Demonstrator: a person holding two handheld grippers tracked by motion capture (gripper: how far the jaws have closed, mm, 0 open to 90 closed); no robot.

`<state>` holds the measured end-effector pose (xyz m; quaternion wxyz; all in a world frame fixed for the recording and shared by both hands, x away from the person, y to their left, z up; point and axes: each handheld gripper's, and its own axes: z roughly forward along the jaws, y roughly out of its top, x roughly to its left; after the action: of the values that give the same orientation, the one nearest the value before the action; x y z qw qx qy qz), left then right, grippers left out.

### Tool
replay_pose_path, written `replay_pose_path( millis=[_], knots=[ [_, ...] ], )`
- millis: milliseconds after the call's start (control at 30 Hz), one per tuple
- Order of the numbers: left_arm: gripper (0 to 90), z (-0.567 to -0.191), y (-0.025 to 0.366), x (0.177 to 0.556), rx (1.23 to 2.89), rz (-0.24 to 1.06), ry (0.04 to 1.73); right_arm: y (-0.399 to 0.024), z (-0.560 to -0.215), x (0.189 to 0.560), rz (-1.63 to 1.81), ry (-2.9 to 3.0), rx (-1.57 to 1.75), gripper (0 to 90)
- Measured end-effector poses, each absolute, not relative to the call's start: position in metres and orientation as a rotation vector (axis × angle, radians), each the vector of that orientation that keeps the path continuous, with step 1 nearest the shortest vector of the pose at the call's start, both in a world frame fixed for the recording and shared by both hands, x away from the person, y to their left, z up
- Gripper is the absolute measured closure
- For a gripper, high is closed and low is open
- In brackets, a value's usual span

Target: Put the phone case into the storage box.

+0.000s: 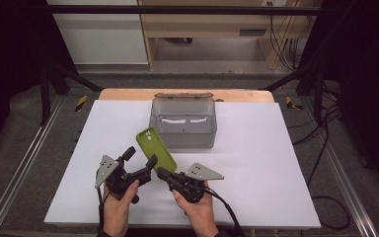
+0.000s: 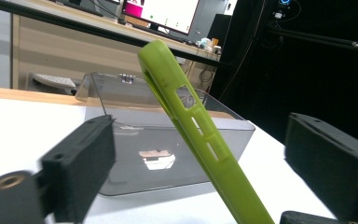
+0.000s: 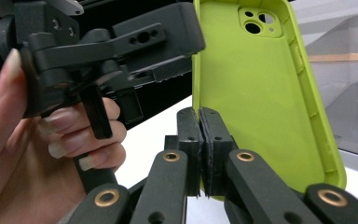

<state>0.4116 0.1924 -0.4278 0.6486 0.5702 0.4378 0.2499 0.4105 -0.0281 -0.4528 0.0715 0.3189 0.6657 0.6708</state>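
Here, a person at a white table (image 1: 256,163) held a lime-green phone case (image 1: 156,149) up off the surface between two hand-held grippers, just short of an open, clear plastic box (image 1: 183,123). The right gripper (image 1: 164,173) had its jaws pinched together on the case's lower edge, a hold seen close up in the right gripper view, where the black pads met on the rim of the case (image 3: 261,93) and left its hollow inside and camera cut-out facing the lens. That thin-edge clamp appeared to keep the case tilted and steady for the other tool. The left gripper (image 1: 151,163) stood with its jaws apart on either side of the case; in the left gripper view the case (image 2: 196,135) rose slantwise between the two pads, touching neither. From the case, the box lay at about one o'clock, near but not touching, its lid folded back toward twelve o'clock. Open tabletop stretched toward three and nine o'clock, giving room to swing the case either way, while the box's near wall looked like the one edge to clear.
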Motion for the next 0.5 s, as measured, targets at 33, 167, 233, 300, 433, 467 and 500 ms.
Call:
replay_pose_path(
  millis=[33,167,233,300,433,467,500],
  knots=[
    [13.0,-0.4278,0.1927,0.4113,1.295,0.56,0.995,-0.0277,-0.4527,0.4103,2.016,2.001,0.957,88.2],
    [22.3,-0.4284,0.1922,0.411,1.295,0.519,0.989,-0.0272,-0.4518,0.4095,2.023,1.994,0.957,88.2],
    [27.6,-0.4291,0.1914,0.4108,1.297,0.504,0.988,-0.0273,-0.4515,0.4092,2.018,1.991,0.948,88.2],
    [31.6,-0.4298,0.1908,0.4105,1.309,0.501,0.983,-0.0272,-0.4515,0.4088,2.017,1.991,0.946,88.2],
    [40.5,-0.4304,0.1895,0.4097,1.313,0.479,0.97,-0.0263,-0.452,0.4084,2.016,1.991,0.943,88.2],
    [42.0,-0.4306,0.1892,0.4095,1.309,0.468,0.97,-0.0261,-0.452,0.4082,2.018,1.991,0.945,88.2],
    [43.8,-0.4308,0.1891,0.4096,1.301,0.452,0.972,-0.0258,-0.4519,0.4078,2.02,1.992,0.946,88.2]
  ],
)
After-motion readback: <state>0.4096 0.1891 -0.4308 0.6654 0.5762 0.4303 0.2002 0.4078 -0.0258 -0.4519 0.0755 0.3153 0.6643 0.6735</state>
